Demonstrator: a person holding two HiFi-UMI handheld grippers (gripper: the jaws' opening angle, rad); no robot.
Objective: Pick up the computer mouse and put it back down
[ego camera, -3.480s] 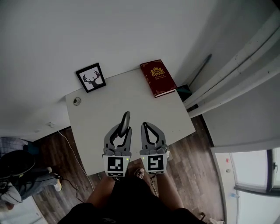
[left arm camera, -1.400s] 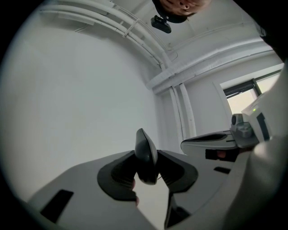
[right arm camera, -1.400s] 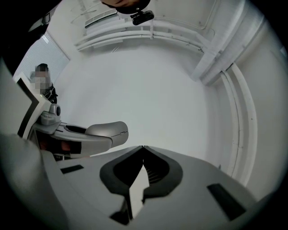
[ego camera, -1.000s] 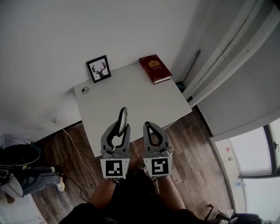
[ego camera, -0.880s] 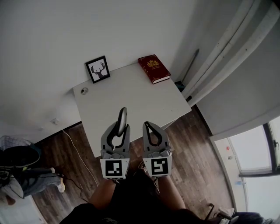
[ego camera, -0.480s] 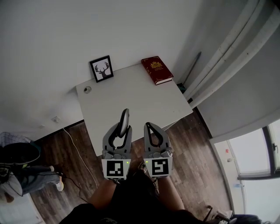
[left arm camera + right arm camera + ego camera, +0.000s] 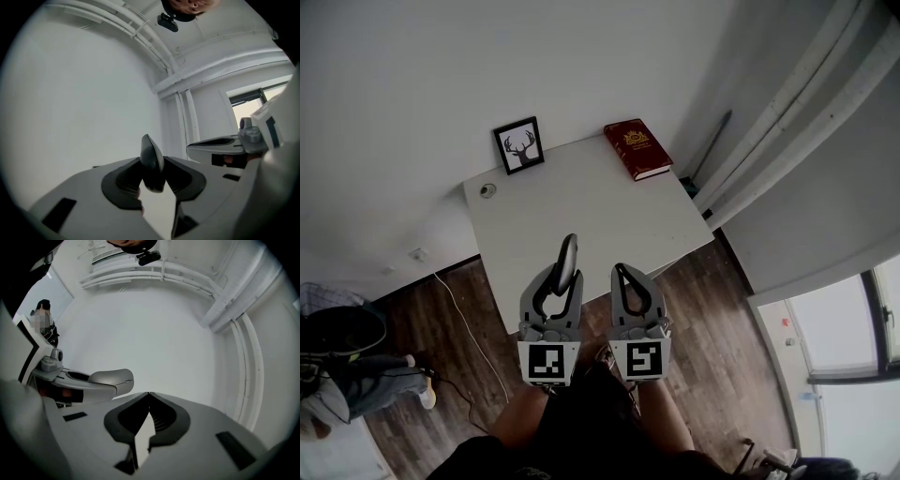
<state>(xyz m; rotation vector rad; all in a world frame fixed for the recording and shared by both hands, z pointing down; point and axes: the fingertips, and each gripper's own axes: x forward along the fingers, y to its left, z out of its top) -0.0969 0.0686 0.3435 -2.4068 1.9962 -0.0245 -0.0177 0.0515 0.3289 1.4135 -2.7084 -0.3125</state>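
The left tool (image 7: 153, 165) clamps the dark computer mouse (image 7: 151, 154) upright between its jaws.

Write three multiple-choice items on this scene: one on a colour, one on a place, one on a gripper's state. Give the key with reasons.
1. The book on the table is
A. blue
B. red
C. green

2. The computer mouse is
A. flat on the table
B. beside the book
C. between the jaws of the left gripper

3. The jaws of the right gripper are
A. together, with nothing between them
B. wide apart
C. closed on the book

Key:
1 B: the head view shows a dark red cover.
2 C: the left gripper view shows both pads pressing on the mouse.
3 A: the right gripper view shows the tips meeting, with nothing between them.
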